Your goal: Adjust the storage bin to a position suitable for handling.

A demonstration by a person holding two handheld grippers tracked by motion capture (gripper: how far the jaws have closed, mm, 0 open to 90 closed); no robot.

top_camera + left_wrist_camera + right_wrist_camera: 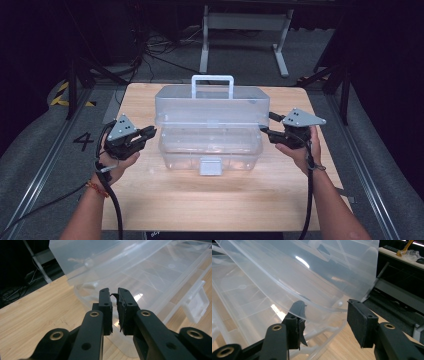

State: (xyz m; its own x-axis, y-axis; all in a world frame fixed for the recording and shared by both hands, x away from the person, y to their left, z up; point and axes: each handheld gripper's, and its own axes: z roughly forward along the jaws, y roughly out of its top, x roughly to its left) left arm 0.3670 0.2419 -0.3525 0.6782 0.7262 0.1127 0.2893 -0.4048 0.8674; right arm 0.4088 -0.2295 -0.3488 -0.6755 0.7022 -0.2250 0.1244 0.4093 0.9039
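Observation:
A clear plastic toolbox stands mid-table, its lid (212, 102) tilted up over the base (210, 147), with a white handle (212, 80) on top and a latch (210, 166) hanging at the front. My left gripper (150, 131) sits at the box's left end; in the left gripper view its jaws (114, 293) stand a narrow gap apart, in front of the base rim (85, 300), with nothing pressed between them. My right gripper (265, 131) is at the right end. Its jaws (327, 306) straddle the lid's edge (312, 272) without pressing on it.
The wooden table (150, 200) has bare room in front of the box and at both sides. Behind it stands a white table frame (245, 22) among cables on the dark floor. A "4" (82, 141) is marked on the floor at the left.

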